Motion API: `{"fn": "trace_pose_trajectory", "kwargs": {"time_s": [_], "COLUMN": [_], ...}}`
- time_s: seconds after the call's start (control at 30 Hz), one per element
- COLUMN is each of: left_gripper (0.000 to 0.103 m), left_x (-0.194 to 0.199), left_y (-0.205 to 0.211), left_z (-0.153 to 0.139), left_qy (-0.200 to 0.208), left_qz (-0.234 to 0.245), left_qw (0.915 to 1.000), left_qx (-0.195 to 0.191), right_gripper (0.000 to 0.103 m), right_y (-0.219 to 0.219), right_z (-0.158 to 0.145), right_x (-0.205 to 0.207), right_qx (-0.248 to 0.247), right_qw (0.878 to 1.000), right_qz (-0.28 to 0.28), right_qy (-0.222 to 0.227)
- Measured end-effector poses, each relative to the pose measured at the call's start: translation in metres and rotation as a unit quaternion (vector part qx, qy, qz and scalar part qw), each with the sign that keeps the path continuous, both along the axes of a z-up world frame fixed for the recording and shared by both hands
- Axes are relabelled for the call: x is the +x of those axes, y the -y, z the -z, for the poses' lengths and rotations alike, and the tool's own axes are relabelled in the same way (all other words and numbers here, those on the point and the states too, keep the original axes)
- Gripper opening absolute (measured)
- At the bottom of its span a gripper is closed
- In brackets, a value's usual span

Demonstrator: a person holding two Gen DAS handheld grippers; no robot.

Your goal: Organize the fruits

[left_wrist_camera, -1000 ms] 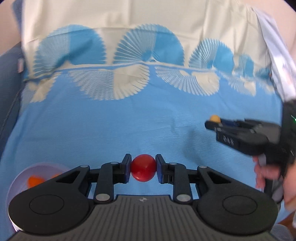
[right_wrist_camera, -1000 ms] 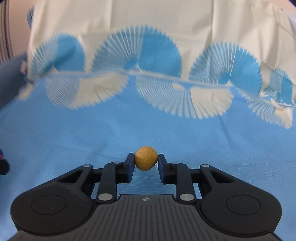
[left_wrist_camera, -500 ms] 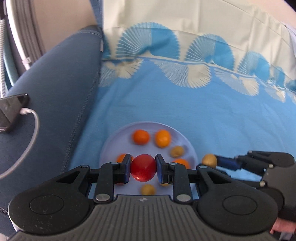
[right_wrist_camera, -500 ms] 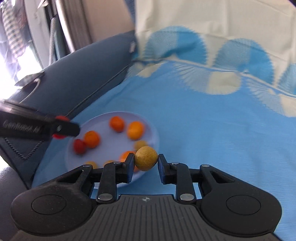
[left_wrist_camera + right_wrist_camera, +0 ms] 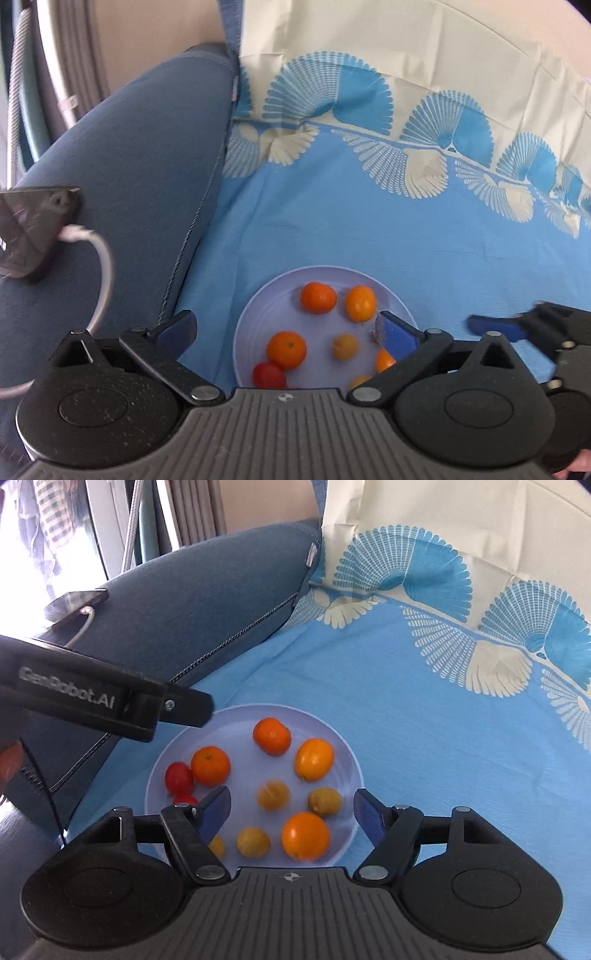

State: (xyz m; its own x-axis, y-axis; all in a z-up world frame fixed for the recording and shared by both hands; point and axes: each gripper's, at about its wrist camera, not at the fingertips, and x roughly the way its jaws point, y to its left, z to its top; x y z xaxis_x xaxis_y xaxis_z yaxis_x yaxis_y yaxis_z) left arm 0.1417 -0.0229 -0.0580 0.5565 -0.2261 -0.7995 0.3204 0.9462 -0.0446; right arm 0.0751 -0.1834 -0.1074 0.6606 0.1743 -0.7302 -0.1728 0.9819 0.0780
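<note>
A pale lilac plate (image 5: 343, 753) lies on the blue cloth and holds several oranges, small yellow-brown fruits and red tomatoes. My right gripper (image 5: 291, 812) is open and empty just above the plate's near side. A blurred yellow-brown fruit (image 5: 273, 794) lies between its fingers on the plate. My left gripper (image 5: 286, 328) is open and empty above the same plate (image 5: 258, 306); a red tomato (image 5: 269, 374) lies at the plate's near edge. The left gripper also shows in the right wrist view (image 5: 184, 705), and the right gripper in the left wrist view (image 5: 495, 325).
A blue-and-cream patterned cloth (image 5: 424, 716) covers the seat. A dark blue sofa armrest (image 5: 140, 155) rises on the left, with a phone (image 5: 29, 229) and white cable (image 5: 103, 273) on it. Curtains (image 5: 192, 509) stand behind.
Both grippers have opened over the plate. The red tomato has left the left gripper and the yellow-brown fruit has left the right; both now lie on the plate.
</note>
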Motion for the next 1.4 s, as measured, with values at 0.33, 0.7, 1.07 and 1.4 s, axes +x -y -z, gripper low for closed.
{"fn": "trace_pose_trajectory", "kwargs": {"time_s": [0.33,0.7,1.07,1.4], "left_gripper": [0.103,0.103,0.103,0.103], "left_x": [-0.061,-0.142,-0.157,-0.128], "left_y": [-0.004,-0.017,-0.028,-0.026], "left_z": [-0.057,-0.051,-0.047,-0.031], "left_qy": [0.050,0.084,0.086,0.058], "left_qz": [-0.006,-0.020,-0.034,-0.039], "left_qw": [0.9987,0.9961,0.9954,0.9968], "left_qx": [-0.003,0.015,0.024,0.038], "right_gripper": [0.102,0.102,0.102,0.102], "right_y": [0.003,-0.012,-0.025,-0.028], "right_z": [-0.063,-0.049,-0.050,-0.053], "right_x": [-0.064,-0.159,-0.182,-0.161], "right_qx": [-0.001,0.001,-0.012,-0.025], "right_qw": [0.998,0.989,0.985,0.985], "right_qz": [0.063,0.130,0.154,0.154], "right_qy": [0.007,0.076,0.083,0.073]}}
